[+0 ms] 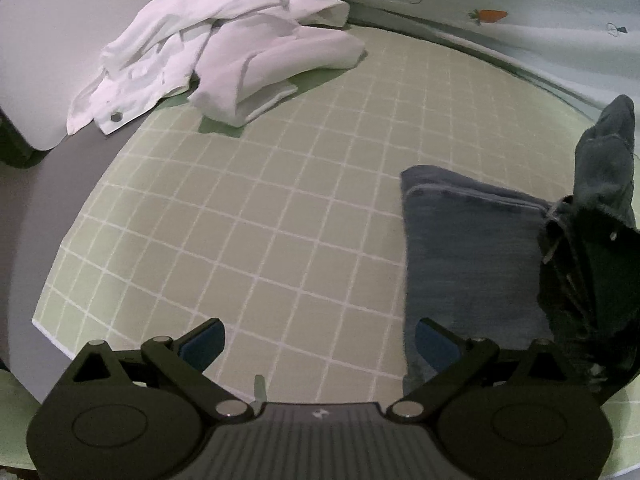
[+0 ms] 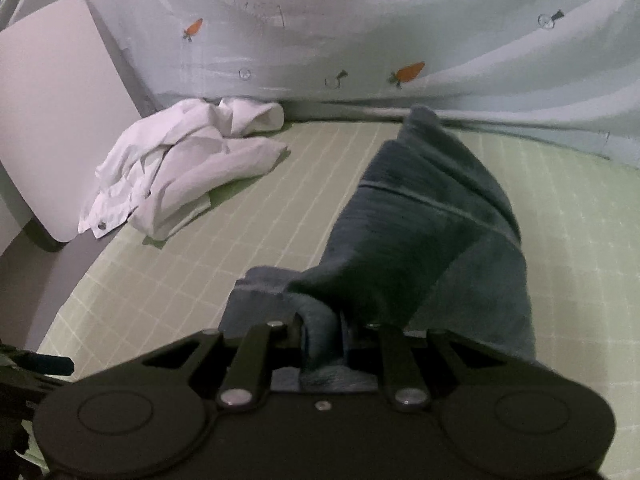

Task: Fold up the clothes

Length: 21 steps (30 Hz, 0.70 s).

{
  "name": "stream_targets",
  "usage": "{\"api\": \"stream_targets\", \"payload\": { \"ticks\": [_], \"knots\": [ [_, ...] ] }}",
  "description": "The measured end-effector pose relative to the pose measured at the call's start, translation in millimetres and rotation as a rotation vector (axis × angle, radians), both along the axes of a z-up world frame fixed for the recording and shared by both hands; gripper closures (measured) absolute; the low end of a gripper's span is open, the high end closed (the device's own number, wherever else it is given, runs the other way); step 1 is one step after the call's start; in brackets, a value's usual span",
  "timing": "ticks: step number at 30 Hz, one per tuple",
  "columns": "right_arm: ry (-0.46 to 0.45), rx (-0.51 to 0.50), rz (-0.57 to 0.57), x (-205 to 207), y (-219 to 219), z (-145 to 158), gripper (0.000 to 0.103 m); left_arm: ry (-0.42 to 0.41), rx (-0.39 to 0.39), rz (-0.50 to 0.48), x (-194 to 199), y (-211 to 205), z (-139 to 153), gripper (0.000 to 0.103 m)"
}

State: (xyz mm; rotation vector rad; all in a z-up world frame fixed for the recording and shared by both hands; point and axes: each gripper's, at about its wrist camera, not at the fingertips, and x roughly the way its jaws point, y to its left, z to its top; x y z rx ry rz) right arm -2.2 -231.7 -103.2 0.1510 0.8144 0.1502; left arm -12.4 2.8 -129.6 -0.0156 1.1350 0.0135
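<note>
A dark blue-grey garment (image 1: 472, 248) lies folded on the green gridded mat (image 1: 260, 220), at the right of the left wrist view. My left gripper (image 1: 320, 344) hovers over the mat with its jaws wide apart and nothing between them; its right finger sits just over the garment's near edge. In the right wrist view my right gripper (image 2: 322, 340) is shut on a bunched fold of the same garment (image 2: 420, 232), which rises from the mat (image 2: 160, 280) and drapes away ahead. The other gripper shows as a dark shape (image 1: 592, 280) at the right of the left wrist view.
A crumpled white shirt (image 1: 224, 52) (image 2: 180, 172) lies at the mat's far left corner. A pale carrot-print cloth (image 2: 400, 40) hangs behind the table. A white panel (image 2: 52, 112) stands at the left, beside the grey table surface (image 1: 60, 184).
</note>
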Motion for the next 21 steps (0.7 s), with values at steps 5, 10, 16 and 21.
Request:
{"api": "stream_targets", "payload": {
  "ticks": [5, 10, 16, 21],
  "knots": [
    [0.02, -0.014, -0.007, 2.0, 7.4, -7.1, 0.085, -0.001, -0.006, -0.01, 2.6, 2.3, -1.1, 0.003],
    [0.006, 0.061, 0.006, -2.8, 1.4, 1.8, 0.058, -0.016, -0.031, -0.033, 7.7, -3.3, 2.1, 0.003],
    [-0.082, 0.229, -0.043, -29.1, -35.5, 30.2, 0.032, -0.063, -0.109, -0.087, 21.7, -26.8, 15.0, 0.003],
    [-0.157, 0.29, -0.199, -51.7, -89.6, 45.1, 0.023, -0.093, -0.179, -0.162, 37.1, -62.8, 26.6, 0.003]
  ]
}}
